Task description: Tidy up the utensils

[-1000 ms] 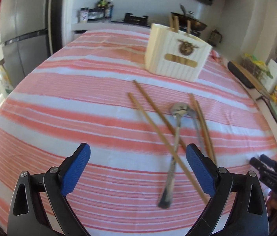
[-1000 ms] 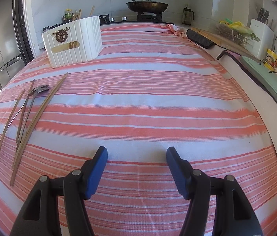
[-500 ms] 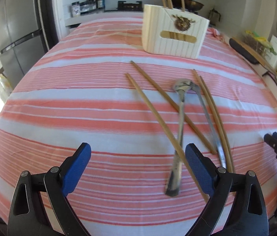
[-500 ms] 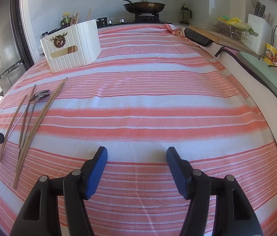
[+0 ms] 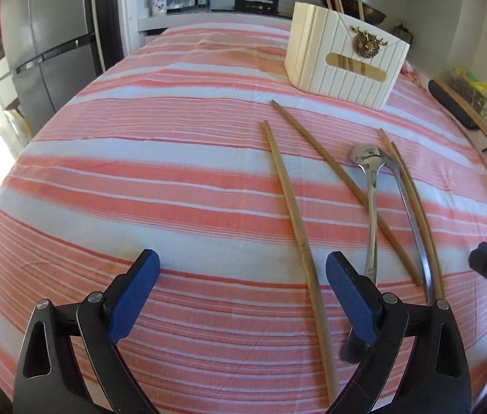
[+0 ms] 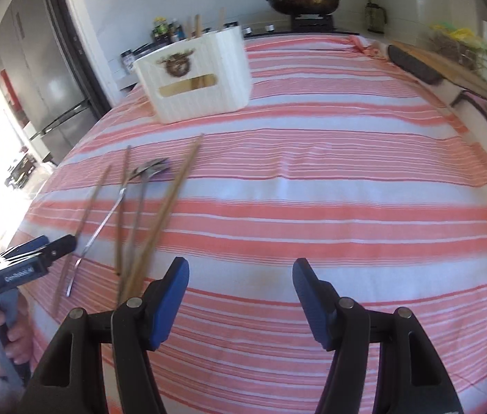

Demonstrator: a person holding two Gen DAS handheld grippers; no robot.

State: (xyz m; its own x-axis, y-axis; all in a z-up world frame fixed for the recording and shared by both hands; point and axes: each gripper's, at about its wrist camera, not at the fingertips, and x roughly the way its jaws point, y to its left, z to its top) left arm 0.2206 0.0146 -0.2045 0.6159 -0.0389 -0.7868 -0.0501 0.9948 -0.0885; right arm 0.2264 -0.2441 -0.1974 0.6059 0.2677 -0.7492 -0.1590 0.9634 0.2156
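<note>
Several wooden chopsticks and two metal spoons lie loose on the striped cloth. A white ribbed utensil holder with a deer emblem stands at the back with chopsticks in it. My left gripper is open and empty, low over the cloth just left of the near chopstick ends. My right gripper is open and empty; the chopsticks, spoons and holder lie ahead to its left. The left gripper also shows at the left edge of the right wrist view.
A red and white striped tablecloth covers the table. A fridge stands at the left. A stove with a pan is behind the table. A cutting board and counter items sit at the right.
My left gripper has moved right toward the near chopstick ends. My right gripper has swung left, so the utensils and the left gripper now lie closer in its view.
</note>
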